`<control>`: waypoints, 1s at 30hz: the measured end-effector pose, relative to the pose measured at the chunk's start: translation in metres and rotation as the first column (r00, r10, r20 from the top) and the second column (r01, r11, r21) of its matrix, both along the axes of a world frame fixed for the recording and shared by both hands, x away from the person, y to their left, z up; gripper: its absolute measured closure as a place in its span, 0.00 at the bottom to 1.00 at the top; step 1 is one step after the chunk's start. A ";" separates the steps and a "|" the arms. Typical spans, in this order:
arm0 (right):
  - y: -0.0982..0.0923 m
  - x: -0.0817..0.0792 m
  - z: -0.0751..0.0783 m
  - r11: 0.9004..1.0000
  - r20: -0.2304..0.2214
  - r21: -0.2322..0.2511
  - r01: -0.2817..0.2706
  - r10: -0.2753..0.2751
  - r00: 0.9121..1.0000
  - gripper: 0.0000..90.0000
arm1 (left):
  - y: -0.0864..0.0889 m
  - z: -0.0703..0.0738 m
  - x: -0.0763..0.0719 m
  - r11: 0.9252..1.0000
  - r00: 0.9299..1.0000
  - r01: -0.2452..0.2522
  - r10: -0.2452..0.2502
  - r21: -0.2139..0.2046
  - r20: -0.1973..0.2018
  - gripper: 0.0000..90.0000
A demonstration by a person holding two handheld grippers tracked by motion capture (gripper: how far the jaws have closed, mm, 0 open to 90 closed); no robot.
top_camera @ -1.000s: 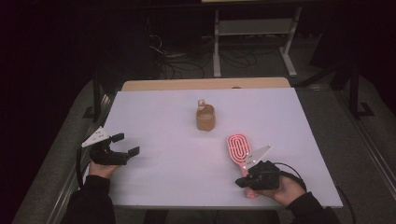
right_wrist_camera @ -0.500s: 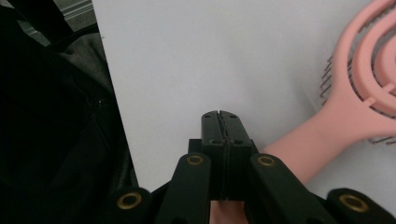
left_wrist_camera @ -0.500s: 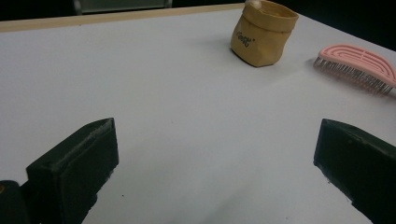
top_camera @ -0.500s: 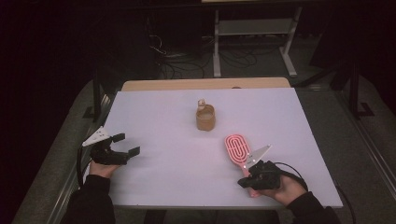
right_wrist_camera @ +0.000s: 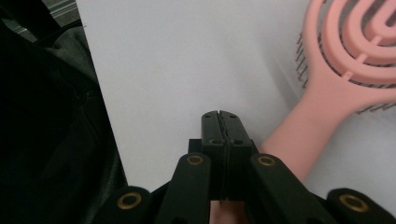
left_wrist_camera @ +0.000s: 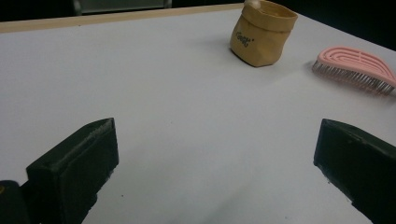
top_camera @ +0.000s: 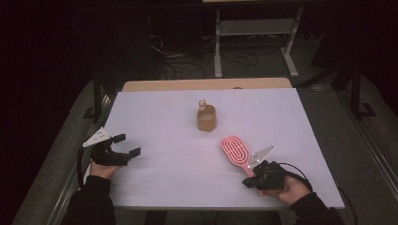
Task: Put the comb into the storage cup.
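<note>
My right gripper (top_camera: 248, 180) sits near the front right part of the white table (top_camera: 164, 117), and its 2 jaws are pressed flat together with nothing between them; in the right gripper view the closed tips (right_wrist_camera: 220, 122) meet in a single seam over the bare tabletop. The pink hairbrush (top_camera: 236, 151) lies just beside those tips, bristles down, its handle pointing toward my right hand (top_camera: 287, 187) and its oval, slotted head angled away toward the middle of the table. In the right gripper view the brush handle (right_wrist_camera: 308, 135) runs close along the side of the closed jaws, though I cannot tell whether it touches them. My left gripper (top_camera: 126, 146) rests at the left edge of the table, held by my left hand (top_camera: 101, 168), and its 2 jaws stand wide apart with only bare tabletop between them, as the left gripper view shows. Farther off in that view a small tan pouch (left_wrist_camera: 262, 32) with an open, rolled top stands upright, and in the high view it is near the table's centre, well apart from both grippers and beyond the brush's head.
</note>
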State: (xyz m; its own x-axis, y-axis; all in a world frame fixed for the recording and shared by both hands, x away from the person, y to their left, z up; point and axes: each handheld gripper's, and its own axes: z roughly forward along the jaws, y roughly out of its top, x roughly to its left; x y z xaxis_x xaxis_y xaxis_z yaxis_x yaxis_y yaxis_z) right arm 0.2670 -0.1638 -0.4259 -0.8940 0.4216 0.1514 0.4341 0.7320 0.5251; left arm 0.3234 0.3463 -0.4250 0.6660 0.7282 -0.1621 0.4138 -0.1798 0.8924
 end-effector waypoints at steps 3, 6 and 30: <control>-0.002 0.000 0.001 1.000 0.005 -0.006 0.008 -0.008 1.000 0.98 | 0.000 0.000 0.000 1.000 1.000 0.000 0.000 0.000 0.002 0.00; -0.003 0.000 0.001 1.000 0.003 -0.007 0.018 -0.018 1.000 0.98 | 0.001 0.000 0.000 1.000 1.000 -0.001 0.001 0.000 0.001 0.00; -0.020 0.005 0.001 0.997 -0.004 -0.025 0.073 -0.073 0.997 0.98 | 0.000 0.000 0.000 1.000 1.000 0.002 -0.002 -0.001 0.002 0.00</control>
State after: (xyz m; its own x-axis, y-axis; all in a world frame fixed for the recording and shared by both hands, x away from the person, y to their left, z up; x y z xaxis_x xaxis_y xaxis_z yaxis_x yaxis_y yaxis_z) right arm 0.2718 -0.1835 -0.4250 -0.8602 0.4892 0.1438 0.4890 0.7114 0.5048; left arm 0.3234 0.3466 -0.4249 0.6676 0.7268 -0.1615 0.4120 -0.1800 0.8932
